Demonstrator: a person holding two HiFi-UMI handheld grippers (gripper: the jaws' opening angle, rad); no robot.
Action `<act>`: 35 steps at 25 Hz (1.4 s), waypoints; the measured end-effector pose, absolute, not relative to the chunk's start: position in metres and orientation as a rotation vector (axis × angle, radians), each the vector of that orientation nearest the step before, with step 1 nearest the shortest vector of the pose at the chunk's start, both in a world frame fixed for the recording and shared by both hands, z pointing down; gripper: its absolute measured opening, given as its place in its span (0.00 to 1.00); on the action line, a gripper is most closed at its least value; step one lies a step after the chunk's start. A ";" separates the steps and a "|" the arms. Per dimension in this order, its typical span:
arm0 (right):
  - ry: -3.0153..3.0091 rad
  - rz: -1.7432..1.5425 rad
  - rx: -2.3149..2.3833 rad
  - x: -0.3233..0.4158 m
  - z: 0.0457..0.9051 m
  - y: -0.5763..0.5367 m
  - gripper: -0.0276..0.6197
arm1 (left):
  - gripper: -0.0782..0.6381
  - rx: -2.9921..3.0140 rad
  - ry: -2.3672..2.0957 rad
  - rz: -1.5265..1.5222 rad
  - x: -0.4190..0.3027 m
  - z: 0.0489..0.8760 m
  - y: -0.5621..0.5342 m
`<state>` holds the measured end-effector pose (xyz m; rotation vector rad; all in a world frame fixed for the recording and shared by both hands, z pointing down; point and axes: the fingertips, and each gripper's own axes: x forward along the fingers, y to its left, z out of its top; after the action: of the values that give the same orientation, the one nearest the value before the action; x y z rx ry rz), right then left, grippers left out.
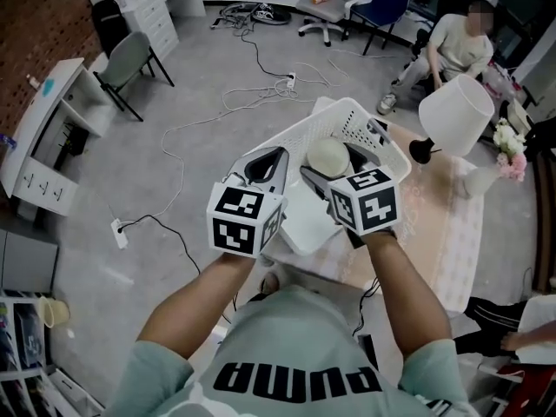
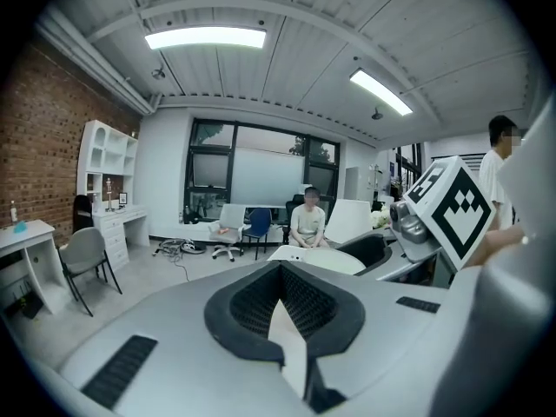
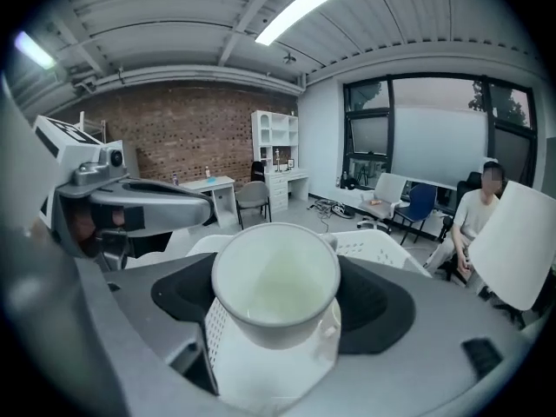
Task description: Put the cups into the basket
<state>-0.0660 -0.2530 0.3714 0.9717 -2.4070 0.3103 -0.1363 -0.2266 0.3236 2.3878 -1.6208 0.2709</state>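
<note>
A white cup (image 1: 328, 156) is held mouth-up just above the white perforated basket (image 1: 382, 142), with my right gripper (image 1: 337, 165) shut on it. In the right gripper view the cup (image 3: 276, 285) fills the space between the black pads, and the basket (image 3: 387, 248) lies behind and below it. My left gripper (image 1: 268, 162) hovers over the basket's left rim, beside the right one. Its jaws are drawn together with nothing between them (image 2: 291, 346), and only white basket shows through the thin slit.
The basket rests on a table with a beige cloth (image 1: 443, 233). A white-shaded lamp (image 1: 456, 115) and pink flowers (image 1: 510, 155) stand at its far right. A person (image 1: 458, 46) sits beyond. Cables (image 1: 261, 94) and office chairs (image 1: 130, 68) lie on the floor to the left.
</note>
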 end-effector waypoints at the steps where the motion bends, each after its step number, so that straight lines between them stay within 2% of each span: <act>1: -2.400 0.321 0.966 -0.072 0.377 -0.256 0.65 | 0.11 2.388 -1.621 0.268 -0.141 0.323 -0.230; 18: -2.116 0.576 1.146 -0.095 0.470 -0.295 0.65 | 0.11 2.343 -1.638 0.274 -0.204 0.338 -0.280; 35: -1.872 0.749 1.249 -0.087 0.547 -0.294 0.65 | 0.11 2.392 -1.492 0.350 -0.178 0.360 -0.282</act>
<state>-0.0874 -0.2937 0.5466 1.2489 -1.8717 0.7495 -0.1778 -0.2816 0.3601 2.3924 -1.4919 0.3500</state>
